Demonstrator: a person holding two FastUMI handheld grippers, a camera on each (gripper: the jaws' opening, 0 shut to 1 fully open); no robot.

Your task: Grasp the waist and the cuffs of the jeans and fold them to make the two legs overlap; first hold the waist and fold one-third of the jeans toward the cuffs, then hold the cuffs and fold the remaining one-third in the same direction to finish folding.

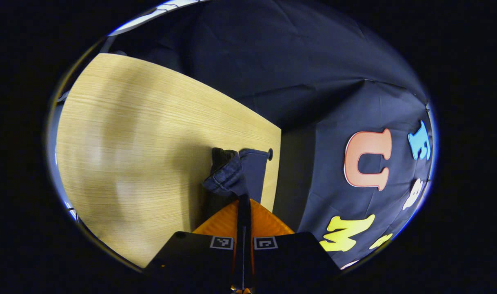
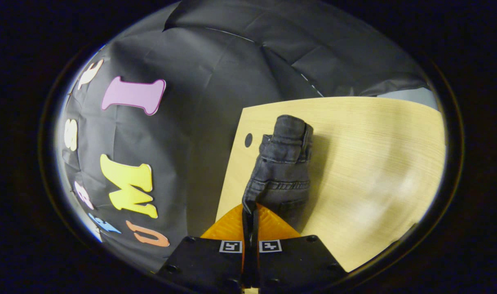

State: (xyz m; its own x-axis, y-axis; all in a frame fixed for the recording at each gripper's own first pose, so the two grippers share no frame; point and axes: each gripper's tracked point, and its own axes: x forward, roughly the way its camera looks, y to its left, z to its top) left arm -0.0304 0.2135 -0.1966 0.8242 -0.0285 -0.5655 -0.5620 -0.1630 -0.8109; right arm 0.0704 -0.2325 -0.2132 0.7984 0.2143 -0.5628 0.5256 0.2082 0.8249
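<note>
Left gripper view, near to far: left gripper [image 1: 244,200] at 6 o'clock, both fingers pressed together w/ a fold of the jeans [image 1: 232,173] pinched between them, so it's clamped on the denim. The cloth bunches just past the tips, a stitched hem edge showing, and hangs over the bench [image 1: 130,143] near its right-hand edge. A flat dark blue panel of the jeans stands just behind the bunch, toward 1 o'clock. A small dark hole [image 1: 270,154] sits in the bench top right by that panel, close to the corner. Bench is light wood grain, spreading from 6 round to 10 o'clock; booth wall cloth beyond it at 12 to 4 o'clock. Right gripper view, near to far: right gripper [image 2: 250,212] at 6 o'clock, fingers closed tight on an edge of the jeans, denim nipped between both. From the tips the jeans rise toward 12 o'clock as a narrow, upright bundle: seam w/ stitching across the middle, then waistband w/ belt loop [image 2: 303,141], top rolled over. Bundle hangs above the bench, shadow to its right. Same dark hole at 11 o'clock of the bundle, just beside the waistband, near the bench's left edge. Wall cloth behind.
</note>
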